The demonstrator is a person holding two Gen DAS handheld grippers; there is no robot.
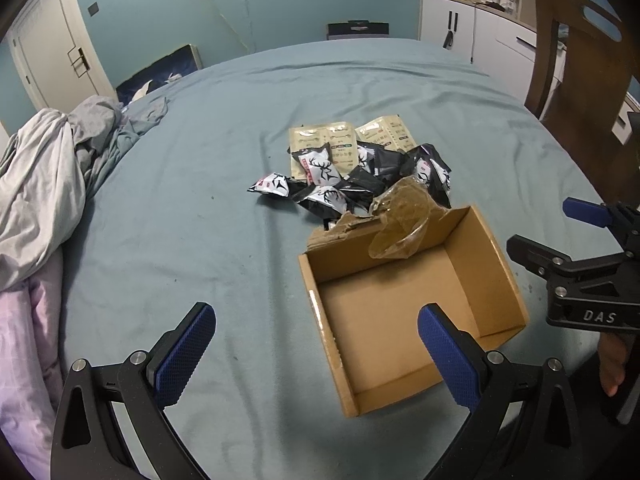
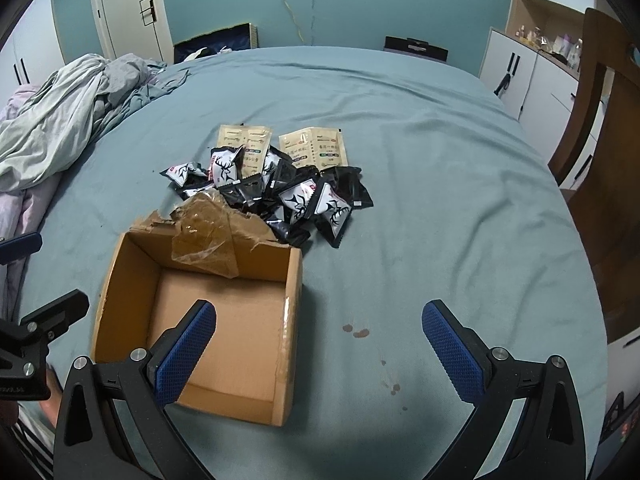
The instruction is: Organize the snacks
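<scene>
Holding both your grippers wide open, empty: left gripper (image 1: 316, 354), right gripper (image 2: 318, 354); cardboard box (image 1: 404, 320) near snack packets (image 1: 348, 178) on bed (image 1: 200, 240).

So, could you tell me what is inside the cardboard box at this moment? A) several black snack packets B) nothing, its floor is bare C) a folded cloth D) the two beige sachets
B: the cardboard box shows only its bare brown floor in both wrist views, while the black snack packets and the beige sachets lie on the bed sheet beyond its torn flap.
</scene>
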